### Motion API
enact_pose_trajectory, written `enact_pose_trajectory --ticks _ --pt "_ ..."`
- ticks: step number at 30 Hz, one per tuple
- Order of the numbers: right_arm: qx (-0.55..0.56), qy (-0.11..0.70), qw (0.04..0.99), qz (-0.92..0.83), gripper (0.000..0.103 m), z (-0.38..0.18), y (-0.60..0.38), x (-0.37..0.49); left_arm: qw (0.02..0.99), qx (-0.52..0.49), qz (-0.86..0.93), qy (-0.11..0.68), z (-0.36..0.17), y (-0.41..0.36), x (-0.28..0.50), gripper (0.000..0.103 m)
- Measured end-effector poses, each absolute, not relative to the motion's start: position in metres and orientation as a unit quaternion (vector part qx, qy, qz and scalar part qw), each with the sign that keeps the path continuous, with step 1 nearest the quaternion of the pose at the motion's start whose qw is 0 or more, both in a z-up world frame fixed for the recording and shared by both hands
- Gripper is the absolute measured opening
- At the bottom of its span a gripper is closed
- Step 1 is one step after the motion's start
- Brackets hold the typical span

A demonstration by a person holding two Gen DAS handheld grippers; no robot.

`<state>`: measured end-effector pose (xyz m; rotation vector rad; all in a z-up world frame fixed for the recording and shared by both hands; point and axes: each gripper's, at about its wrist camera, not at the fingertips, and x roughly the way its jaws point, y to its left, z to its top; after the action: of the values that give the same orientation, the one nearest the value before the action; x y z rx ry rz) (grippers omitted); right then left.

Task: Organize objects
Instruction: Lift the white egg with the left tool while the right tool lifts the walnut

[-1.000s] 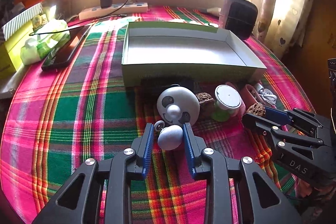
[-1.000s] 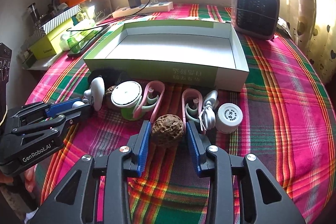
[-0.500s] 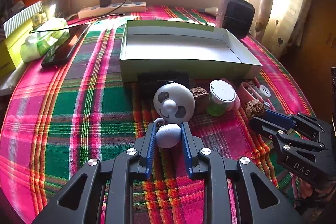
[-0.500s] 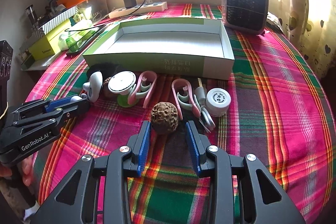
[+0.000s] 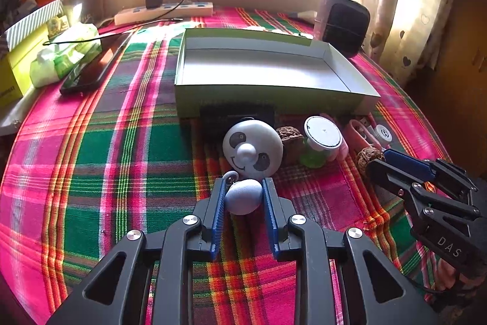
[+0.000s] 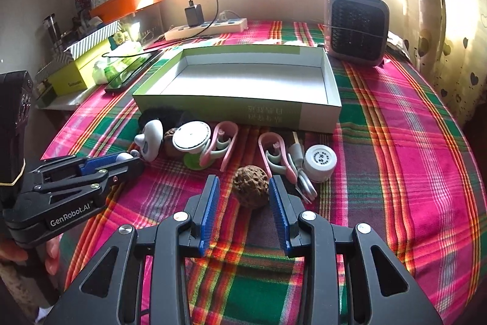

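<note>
Left tongs [image 5: 243, 197] pinch the blue egg [image 5: 243, 196]; right tongs [image 6: 243, 194] – seemingly ungripped – straddle a walnut [image 6: 251, 186].

The left gripper [image 5: 243, 195], a black plastic tool with two blue ribbed pads, points down at a slant toward the table. Its jaws have just been closing, and now both pads press on the sides of a small pale blue egg-shaped knob [image 5: 243, 196]. The right gripper [image 6: 243, 197], black with the same blue ribbed pads, also tilts down. Its jaws stand apart with a brown wrinkled walnut [image 6: 251, 186] between them; the right pad is just beside the nut and the left pad is clear of it. A few fingers [image 6: 51, 258] of the person's hand show under the left gripper's handle.
</note>
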<state>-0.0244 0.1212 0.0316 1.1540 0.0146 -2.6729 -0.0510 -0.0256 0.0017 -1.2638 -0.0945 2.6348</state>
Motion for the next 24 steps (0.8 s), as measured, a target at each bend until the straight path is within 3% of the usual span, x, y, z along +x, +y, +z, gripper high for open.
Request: enact_pose_trajectory --ticks 24 --pt "0.424 0.041 0.12 -0.897 0.035 0.019 0.11 -0.044 0.109 -0.429 0.896 -0.029 0.003 -0.027 -0.054 0.023"
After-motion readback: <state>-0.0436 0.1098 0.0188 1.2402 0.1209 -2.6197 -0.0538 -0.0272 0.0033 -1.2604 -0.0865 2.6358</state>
